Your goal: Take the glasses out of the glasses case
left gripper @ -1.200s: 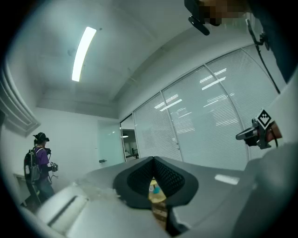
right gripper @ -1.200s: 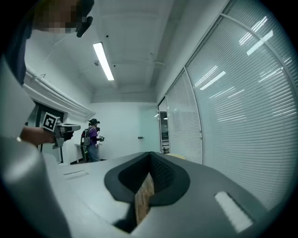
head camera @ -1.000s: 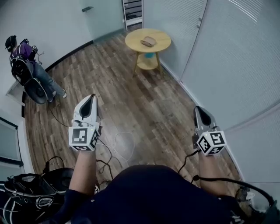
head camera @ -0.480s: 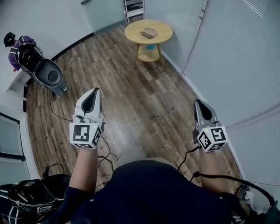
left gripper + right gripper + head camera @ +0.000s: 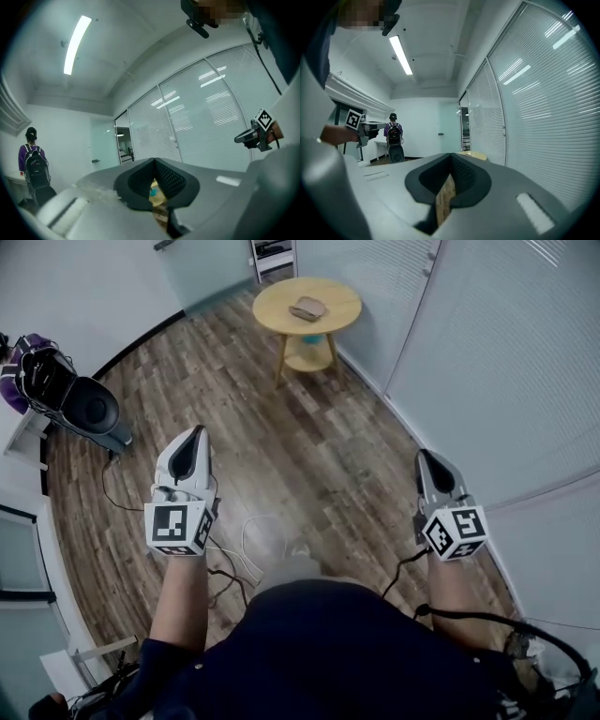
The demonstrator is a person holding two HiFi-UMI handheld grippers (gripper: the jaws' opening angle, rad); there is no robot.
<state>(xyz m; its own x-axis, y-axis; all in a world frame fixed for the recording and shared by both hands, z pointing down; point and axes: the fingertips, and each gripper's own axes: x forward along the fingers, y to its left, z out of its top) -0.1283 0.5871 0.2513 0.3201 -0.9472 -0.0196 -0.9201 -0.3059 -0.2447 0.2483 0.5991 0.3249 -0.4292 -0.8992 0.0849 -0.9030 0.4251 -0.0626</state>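
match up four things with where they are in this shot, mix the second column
Things:
1. glasses case
2. blue thing
3. left gripper
4. right gripper

Places:
a. on the lower shelf of the round table
b. held shut, on the side of the glass wall with blinds
c. on top of the round table
d. held shut, on the side of the black chair

Pairs: 1-c, 2-a, 3-d, 4-b
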